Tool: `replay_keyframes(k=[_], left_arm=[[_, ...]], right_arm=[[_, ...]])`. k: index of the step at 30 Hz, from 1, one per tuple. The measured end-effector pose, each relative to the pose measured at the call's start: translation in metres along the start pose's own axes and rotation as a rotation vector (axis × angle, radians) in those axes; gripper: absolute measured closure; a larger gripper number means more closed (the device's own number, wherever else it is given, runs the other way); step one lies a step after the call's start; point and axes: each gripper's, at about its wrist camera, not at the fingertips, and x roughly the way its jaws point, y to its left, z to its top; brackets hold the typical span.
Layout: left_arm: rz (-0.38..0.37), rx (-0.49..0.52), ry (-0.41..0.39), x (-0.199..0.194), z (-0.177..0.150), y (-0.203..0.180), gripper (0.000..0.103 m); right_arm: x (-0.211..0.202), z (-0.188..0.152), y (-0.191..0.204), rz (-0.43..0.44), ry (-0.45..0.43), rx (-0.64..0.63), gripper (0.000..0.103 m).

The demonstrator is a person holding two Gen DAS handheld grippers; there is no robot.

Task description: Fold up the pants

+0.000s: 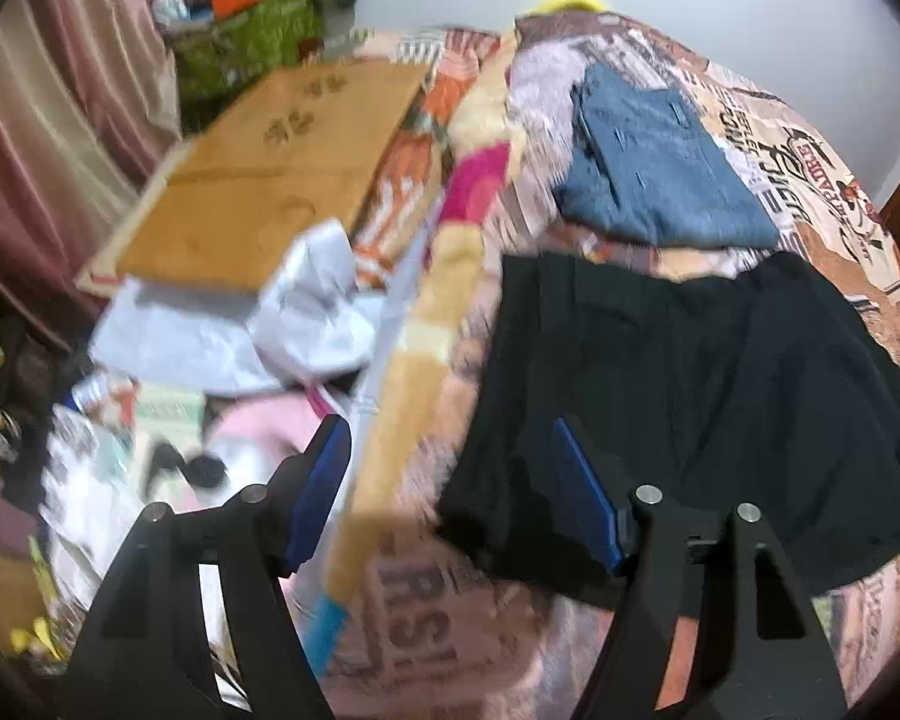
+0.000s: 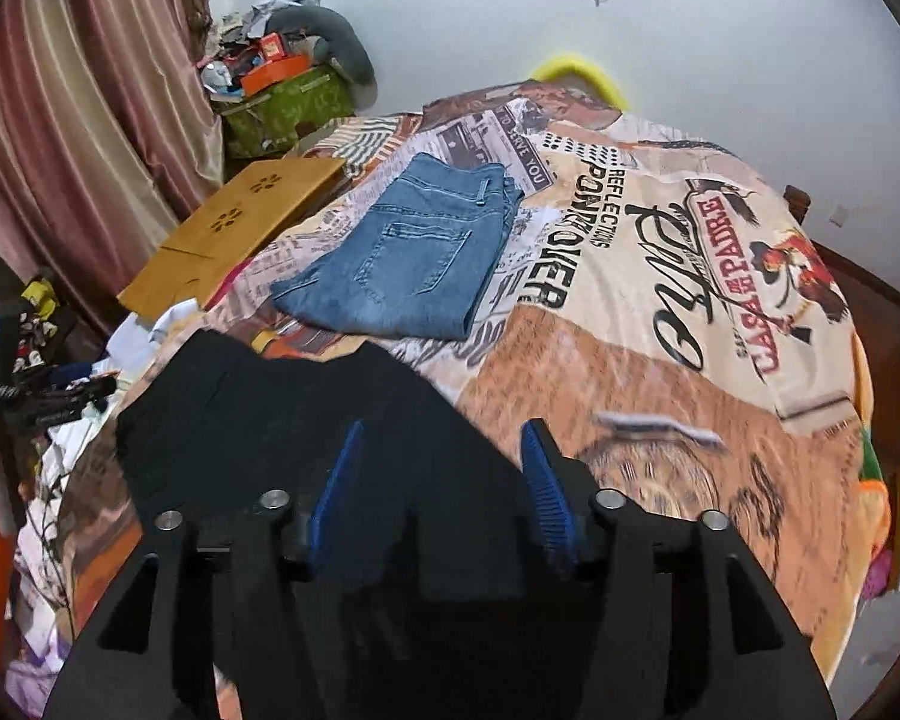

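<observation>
Bedroom, white wall behind; work surface is a bed with a printed bedspread point(image 2: 660, 312), clutter on the floor off its left edge.

Black pants point(image 2: 306, 414) lie on the spread directly ahead of and under both sets of jaws. In the right wrist view the cloth runs between the two blue pads and out past the tips. In the left wrist view it sits ahead of the right-hand pad only; the left-hand pad hangs out over the bed edge. Cannot tell from the dark cloth whether it is already part-folded.

Left gripper point(image 1: 450, 492): jaws spread wide, nothing between them. Right gripper point(image 2: 444, 480): jaws spread, straddling the cloth, not pinching.

Risks, my read:
- Left gripper is offset toward the bed edge. Closing here likely grabs bedspread or air, not the pants.
- Black on black: layer edges are hard to see, so a pinch may catch one layer only and the fold skews.
- Pants sit near the left edge; a drag could pull them off into the floor clutter.
- Left view is motion-blurred, so aim is uncertain.

Counts: 2 grippers, 1 black pants, 1 folded blue jeans point(image 2: 408, 252) well beyond the tips, 1 wooden board point(image 2: 234, 228) far left of the jaws.
</observation>
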Motion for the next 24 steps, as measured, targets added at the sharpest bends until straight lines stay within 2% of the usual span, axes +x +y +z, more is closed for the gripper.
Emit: replay_keyframes(k=[3, 6, 7, 8, 9, 11, 13, 17, 19, 24], left_arm=[[-0.081, -0.050, 0.074, 0.014, -0.015, -0.005, 0.034], [-0.095, -0.051, 0.115, 0.025, -0.026, -0.018, 0.034], [-0.091, -0.047, 0.123, 0.027, -0.029, -0.022, 0.039], [-0.089, -0.044, 0.130, 0.030, -0.033, -0.026, 0.053], [-0.063, -0.037, 0.140, 0.035, -0.036, -0.031, 0.055], [-0.004, -0.017, 0.115, 0.035, -0.040, -0.036, 0.071], [0.036, 0.001, 0.096, 0.031, -0.043, -0.038, 0.077], [0.049, 0.001, 0.085, 0.028, -0.050, -0.029, 0.078], [0.059, 0.012, 0.085, 0.031, -0.053, -0.027, 0.078], [0.090, 0.039, 0.074, 0.030, -0.054, -0.028, 0.075]], right_arm=[[-0.010, -0.019, 0.003, -0.007, -0.008, 0.001, 0.039], [-0.008, -0.040, 0.007, 0.007, 0.024, 0.015, 0.039], [-0.008, -0.046, 0.008, 0.010, 0.034, 0.023, 0.039], [-0.007, -0.052, 0.010, 0.012, 0.043, 0.029, 0.039], [-0.004, -0.059, 0.011, 0.017, 0.053, 0.032, 0.039], [0.003, -0.073, 0.014, 0.032, 0.082, 0.041, 0.039], [0.010, -0.085, 0.016, 0.042, 0.112, 0.057, 0.039], [0.023, -0.108, 0.019, 0.027, 0.174, 0.060, 0.039], [0.020, -0.115, 0.017, 0.034, 0.146, 0.073, 0.039], [0.015, -0.121, 0.009, 0.038, 0.145, 0.100, 0.039]])
